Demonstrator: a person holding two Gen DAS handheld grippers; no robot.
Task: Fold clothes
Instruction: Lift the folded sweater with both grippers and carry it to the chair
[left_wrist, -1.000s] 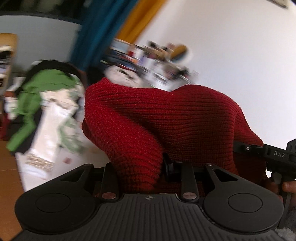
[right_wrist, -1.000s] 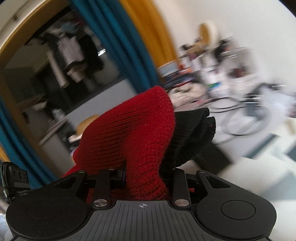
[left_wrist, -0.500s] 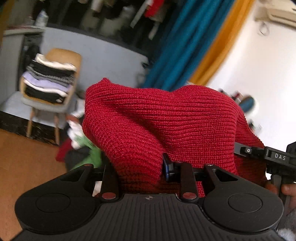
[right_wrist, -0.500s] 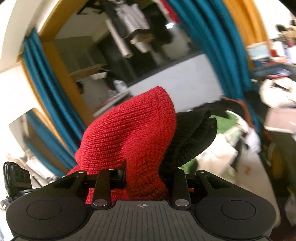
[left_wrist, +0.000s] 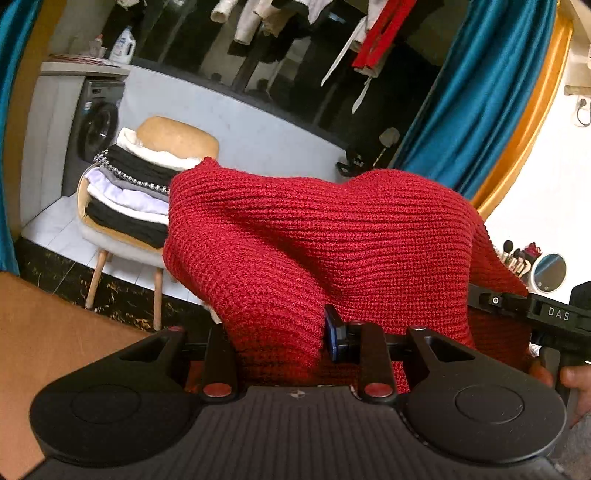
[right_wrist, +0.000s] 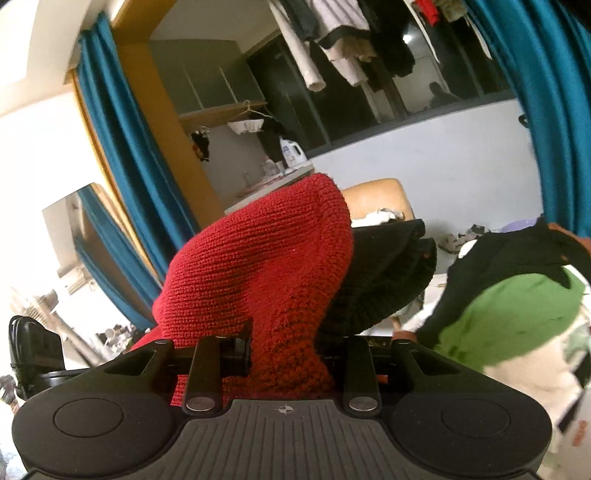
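Folded stack (left_wrist: 127, 199) on chair (left_wrist: 177, 138) (behind sweater (left_wrist: 332, 240)).

You can read only one marking: the white letters "DAS" on the black bar of the other handheld tongs (left_wrist: 554, 314), at right in your left-wrist view.

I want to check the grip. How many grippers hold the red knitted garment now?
2. The left gripper is shut on the red knitted garment, and the right gripper clamps another part of it. The rest of it is hidden.
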